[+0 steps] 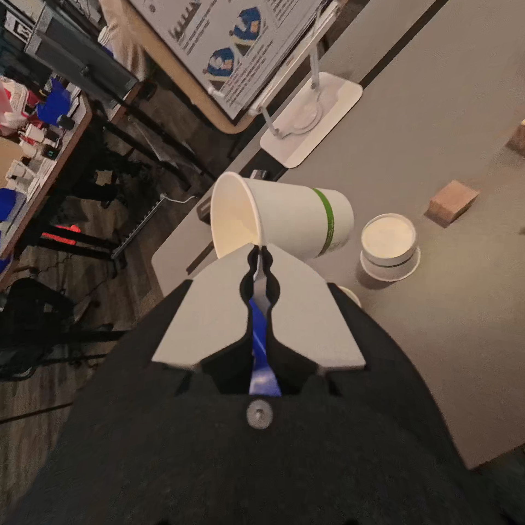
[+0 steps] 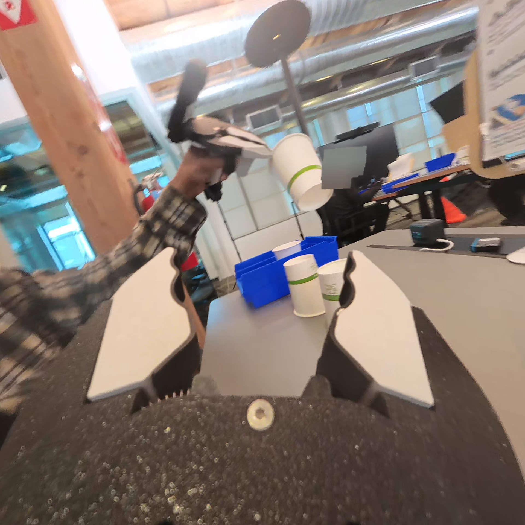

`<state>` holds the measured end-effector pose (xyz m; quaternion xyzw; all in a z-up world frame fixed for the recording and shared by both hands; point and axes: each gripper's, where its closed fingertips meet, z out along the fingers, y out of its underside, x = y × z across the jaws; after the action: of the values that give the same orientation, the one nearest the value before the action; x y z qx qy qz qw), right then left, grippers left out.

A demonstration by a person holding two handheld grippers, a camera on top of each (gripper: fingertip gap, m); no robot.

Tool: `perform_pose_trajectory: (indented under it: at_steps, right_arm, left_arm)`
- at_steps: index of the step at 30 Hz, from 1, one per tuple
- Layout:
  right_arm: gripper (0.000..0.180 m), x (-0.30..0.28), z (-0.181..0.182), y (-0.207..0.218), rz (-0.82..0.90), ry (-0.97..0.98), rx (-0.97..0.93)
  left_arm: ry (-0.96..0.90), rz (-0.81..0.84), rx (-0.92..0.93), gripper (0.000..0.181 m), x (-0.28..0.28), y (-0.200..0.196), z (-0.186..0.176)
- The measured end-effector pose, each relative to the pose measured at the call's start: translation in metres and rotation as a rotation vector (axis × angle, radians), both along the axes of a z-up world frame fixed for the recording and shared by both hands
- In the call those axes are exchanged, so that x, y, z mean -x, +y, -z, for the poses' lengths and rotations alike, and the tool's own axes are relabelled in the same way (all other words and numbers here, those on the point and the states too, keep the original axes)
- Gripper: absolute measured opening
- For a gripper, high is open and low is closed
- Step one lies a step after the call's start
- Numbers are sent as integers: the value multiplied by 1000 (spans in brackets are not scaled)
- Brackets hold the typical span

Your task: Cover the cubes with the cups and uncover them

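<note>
The left gripper (image 1: pixel 260 250) pinched the rim of a paper cup (image 1: pixel 284 218), holding it tilted in the air above the surface (image 1: pixel 426 341). The right gripper (image 2: pixel 262 284), jaws spread, held nothing. A wooden cube (image 1: pixel 451 203) lay uncovered near an upside-down cup (image 1: pixel 389 247). With only thin rim pinched, the cup could slip or crumple and miss the cube.
</note>
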<state>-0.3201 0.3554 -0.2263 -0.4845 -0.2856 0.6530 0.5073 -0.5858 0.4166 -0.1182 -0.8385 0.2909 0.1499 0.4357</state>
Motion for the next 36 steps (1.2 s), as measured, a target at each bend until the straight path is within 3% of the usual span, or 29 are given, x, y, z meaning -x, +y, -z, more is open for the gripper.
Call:
perform_pose_trajectory:
  at_steps: [7,16,18,20,24,26,29,31,36]
  right_arm:
    - [117,11,16,27,70,43,121]
    - [123,19,22,48,-18,160,252]
    - [111,18,20,47,-53,169,237]
    - [84,11,18,44,-110,167,220]
    - [82,-5,20,47,-122,-53,85]
    - [82,-14,19,48,-157,-214,11]
    - [82,-23,24,46,-237,-484,-95]
    - [82,-26,30,40,-311,-671,-165]
    - [81,-23,36,23,-452,-946,-301]
  left_arm:
    - [-171,214,-17,2,-111,4,23]
    - [-522,409,-2,2,-205,-15,71]
    - [-628,450,16,2,-218,-22,82]
    - [-718,481,34,2,-224,-27,93]
    - [-732,509,107,7,-223,-36,112]
    - [-649,491,87,25,-210,-34,111]
    - [-536,493,61,68,-200,-27,97]
    - [-453,535,110,87,-206,-27,97]
    - [-349,678,308,101,-240,-37,125]
